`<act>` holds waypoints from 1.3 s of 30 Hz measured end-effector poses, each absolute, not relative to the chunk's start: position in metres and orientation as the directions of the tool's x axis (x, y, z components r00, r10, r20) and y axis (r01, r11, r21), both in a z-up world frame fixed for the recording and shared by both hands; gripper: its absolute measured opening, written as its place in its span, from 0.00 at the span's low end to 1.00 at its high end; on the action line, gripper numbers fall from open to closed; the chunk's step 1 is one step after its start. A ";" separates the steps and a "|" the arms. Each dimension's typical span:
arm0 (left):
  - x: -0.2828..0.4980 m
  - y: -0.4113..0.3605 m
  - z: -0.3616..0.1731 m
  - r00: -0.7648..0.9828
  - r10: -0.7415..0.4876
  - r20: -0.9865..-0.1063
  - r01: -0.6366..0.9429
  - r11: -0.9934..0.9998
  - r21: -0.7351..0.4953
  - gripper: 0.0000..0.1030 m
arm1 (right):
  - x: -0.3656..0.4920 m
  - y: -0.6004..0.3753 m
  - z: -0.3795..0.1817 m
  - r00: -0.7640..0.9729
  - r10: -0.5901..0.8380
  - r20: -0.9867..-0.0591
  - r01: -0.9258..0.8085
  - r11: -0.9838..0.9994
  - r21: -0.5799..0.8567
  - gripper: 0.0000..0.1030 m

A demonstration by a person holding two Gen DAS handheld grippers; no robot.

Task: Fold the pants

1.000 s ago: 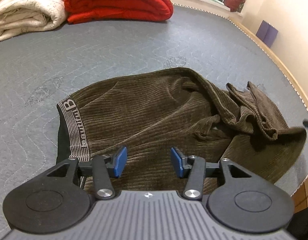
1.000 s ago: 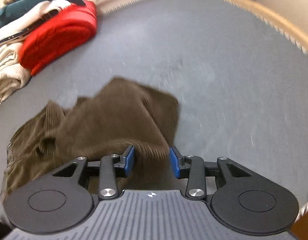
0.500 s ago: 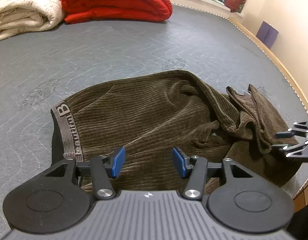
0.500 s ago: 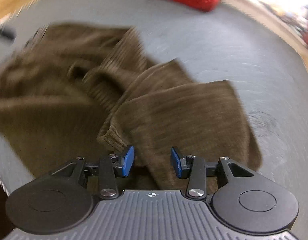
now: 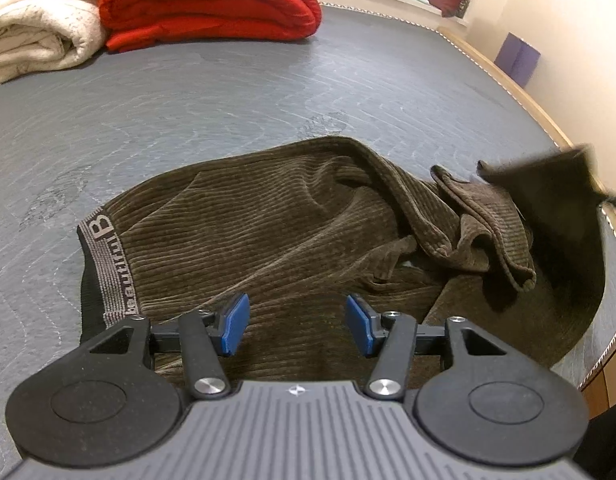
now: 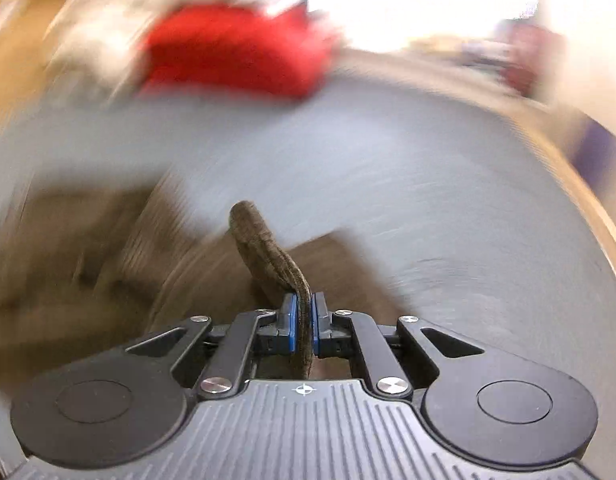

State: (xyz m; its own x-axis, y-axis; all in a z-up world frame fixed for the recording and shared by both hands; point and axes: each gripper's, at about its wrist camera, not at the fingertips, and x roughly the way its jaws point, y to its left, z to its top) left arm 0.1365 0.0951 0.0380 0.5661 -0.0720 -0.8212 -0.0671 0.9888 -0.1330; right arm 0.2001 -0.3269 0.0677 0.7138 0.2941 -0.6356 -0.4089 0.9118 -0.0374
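Brown corduroy pants (image 5: 268, 232) lie crumpled on the grey mattress (image 5: 228, 92), their lettered grey waistband (image 5: 108, 264) at the left. My left gripper (image 5: 298, 326) hovers open just above the near part of the pants, with nothing between its blue pads. In the right wrist view my right gripper (image 6: 303, 320) has its jaws closing, and the pads press on a folded edge of a pant leg (image 6: 264, 252) that sticks up between them. In the left wrist view that leg end (image 5: 548, 184) hangs lifted and blurred at the far right. The right wrist view is heavily motion-blurred.
A folded red blanket (image 5: 212, 0) and a cream blanket (image 5: 32, 20) sit at the far end of the mattress. The corded bed edge (image 5: 520, 92) curves along the right, close to the pants. A purple object (image 5: 516, 58) leans on the wall beyond it.
My right gripper has gone from open over the leg end to clamped on its edge, and the leg end has risen at the right. The left gripper has stayed put.
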 end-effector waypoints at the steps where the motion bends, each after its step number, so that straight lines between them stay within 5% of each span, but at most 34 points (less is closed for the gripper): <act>1: 0.136 0.093 0.038 0.565 -0.076 -0.822 -0.059 0.990 -0.132 0.57 | 0.201 -0.354 0.076 0.760 0.252 -0.600 -0.307 0.952 0.012 0.07; 4: 0.134 0.088 0.039 0.567 -0.090 -0.819 -0.024 0.992 -0.125 0.57 | 0.197 -0.449 0.080 0.821 0.010 -0.571 0.095 0.984 0.153 0.06; 7: 0.131 0.084 0.036 0.561 -0.084 -0.823 0.009 0.995 -0.095 0.58 | 0.188 -0.521 0.051 0.668 -0.182 -0.721 0.413 0.898 0.155 0.06; 10: 0.132 0.083 0.029 0.528 -0.125 -0.840 0.048 0.992 -0.117 0.62 | 0.179 -0.569 0.005 0.453 -0.213 -0.866 0.582 0.806 0.105 0.00; 15: 0.128 0.059 0.008 0.400 -0.267 -0.877 0.185 0.961 -0.207 0.66 | 0.168 -0.598 -0.013 0.403 -0.219 -0.888 0.652 0.750 0.111 0.00; 18: 0.121 0.034 -0.005 0.357 -0.268 -0.895 0.282 0.944 -0.170 0.66 | 0.162 -0.605 -0.024 0.437 -0.043 -0.898 0.634 0.723 0.274 0.05; 22: 0.110 0.013 -0.023 0.308 -0.284 -0.908 0.376 0.913 -0.158 0.55 | 0.166 -0.605 -0.033 0.407 -0.060 -0.911 0.664 0.705 0.250 0.39; 24: 0.103 0.004 -0.030 0.285 -0.308 -0.908 0.429 0.888 -0.166 0.47 | 0.170 -0.605 -0.037 0.407 -0.055 -0.912 0.672 0.694 0.258 0.39; 30: 0.086 -0.018 -0.056 0.240 -0.302 -0.922 0.537 0.833 -0.133 0.52 | 0.176 -0.613 -0.040 0.424 -0.095 -0.900 0.697 0.670 0.257 0.38; 33: 0.079 -0.025 -0.075 0.232 -0.232 -0.945 0.562 0.825 -0.065 0.54 | 0.176 -0.615 -0.041 0.417 -0.110 -0.902 0.704 0.667 0.243 0.20; 36: 0.071 -0.033 -0.087 0.246 -0.203 -0.948 0.622 0.783 -0.007 0.56 | 0.173 -0.617 -0.041 0.429 -0.107 -0.897 0.692 0.677 0.250 0.12; 37: 0.070 -0.035 -0.087 0.252 -0.200 -0.947 0.635 0.773 0.006 0.55 | 0.171 -0.619 -0.039 0.438 -0.107 -0.892 0.688 0.679 0.256 0.10; 39: 0.072 -0.030 -0.084 0.260 -0.202 -0.944 0.621 0.784 0.004 0.09 | 0.167 -0.621 -0.031 0.470 -0.114 -0.876 0.677 0.683 0.274 0.09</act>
State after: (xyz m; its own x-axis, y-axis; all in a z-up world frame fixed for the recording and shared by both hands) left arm 0.0723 -0.0304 -0.0841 0.2602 -0.2016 -0.9443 0.6212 0.7836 0.0039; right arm 0.1671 -0.6206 -0.0315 0.4696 -0.1137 -0.8756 0.6769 0.6830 0.2744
